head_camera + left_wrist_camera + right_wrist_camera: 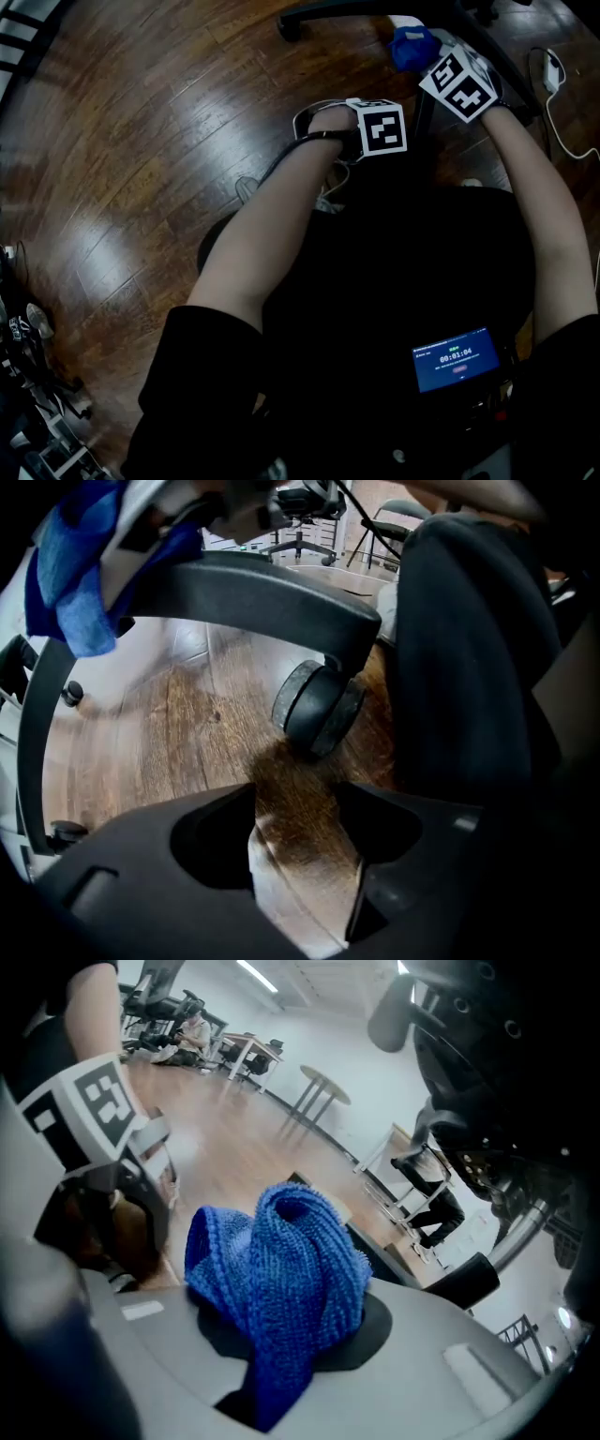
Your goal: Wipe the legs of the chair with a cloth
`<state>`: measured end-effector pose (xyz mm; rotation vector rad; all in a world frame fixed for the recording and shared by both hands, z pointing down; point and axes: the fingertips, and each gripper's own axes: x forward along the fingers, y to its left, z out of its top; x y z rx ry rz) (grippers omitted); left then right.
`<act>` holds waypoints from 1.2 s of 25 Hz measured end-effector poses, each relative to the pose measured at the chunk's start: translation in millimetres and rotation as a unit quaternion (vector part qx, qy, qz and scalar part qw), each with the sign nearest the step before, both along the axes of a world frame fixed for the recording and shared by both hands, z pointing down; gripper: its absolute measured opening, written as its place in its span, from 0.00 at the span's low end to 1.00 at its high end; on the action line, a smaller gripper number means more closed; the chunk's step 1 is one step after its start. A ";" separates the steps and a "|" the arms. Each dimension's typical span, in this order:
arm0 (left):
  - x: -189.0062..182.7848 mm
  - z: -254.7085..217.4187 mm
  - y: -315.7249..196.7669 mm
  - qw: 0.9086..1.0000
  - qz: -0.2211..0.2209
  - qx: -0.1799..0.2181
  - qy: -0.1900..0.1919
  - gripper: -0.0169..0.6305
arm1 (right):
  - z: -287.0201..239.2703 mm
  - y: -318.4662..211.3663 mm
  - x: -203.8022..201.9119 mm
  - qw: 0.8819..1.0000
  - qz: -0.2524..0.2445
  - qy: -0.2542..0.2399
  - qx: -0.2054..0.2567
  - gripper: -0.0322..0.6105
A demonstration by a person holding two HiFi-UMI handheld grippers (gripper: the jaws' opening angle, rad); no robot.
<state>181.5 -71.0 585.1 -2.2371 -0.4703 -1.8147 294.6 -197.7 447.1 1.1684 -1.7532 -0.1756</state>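
My right gripper (433, 58) is shut on a bunched blue knitted cloth (410, 45) beside the black chair base near the top of the head view. In the right gripper view the cloth (281, 1251) fills the gap between the grey jaws. A black chair leg (253, 592) arches across the left gripper view and ends in a dark caster (317, 707) on the wood floor. My left gripper (305, 883) points down at the floor just short of that caster, open, with only floor between its jaws. Its marker cube (380, 127) sits left of the right gripper.
Another chair leg with its caster (289, 28) runs along the top edge. A white cable and plug (558, 75) lie on the floor at right. The person's dark trouser leg (469, 667) fills the right. A lit screen (455, 361) hangs at the chest. Clutter (28, 375) lies at left.
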 end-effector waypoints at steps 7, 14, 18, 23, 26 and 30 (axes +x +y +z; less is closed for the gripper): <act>3.6 3.1 2.9 1.000 0.015 0.018 0.012 0.47 | 34.2 87.2 -78.2 0.991 -0.113 -0.006 -0.067 0.18; 7.8 4.2 3.9 1.000 0.007 0.021 0.011 0.47 | 41.3 96.7 -86.9 0.988 -0.136 0.014 -0.074 0.18; 9.2 2.6 5.3 1.000 0.004 0.016 0.003 0.47 | 31.1 60.6 -57.2 0.995 -0.085 0.005 -0.055 0.18; 3.7 -2.1 3.4 1.000 -0.019 0.007 -0.022 0.47 | 0.6 -12.4 10.6 1.000 0.005 -0.009 -0.008 0.18; 6.7 -2.2 5.4 1.000 -0.012 0.008 -0.022 0.47 | -15.5 -43.3 39.5 0.999 0.049 -0.006 0.014 0.18; 13.8 1.4 6.6 1.000 0.006 0.005 -0.010 0.47 | -23.6 -61.4 55.3 0.996 0.082 -0.005 0.028 0.18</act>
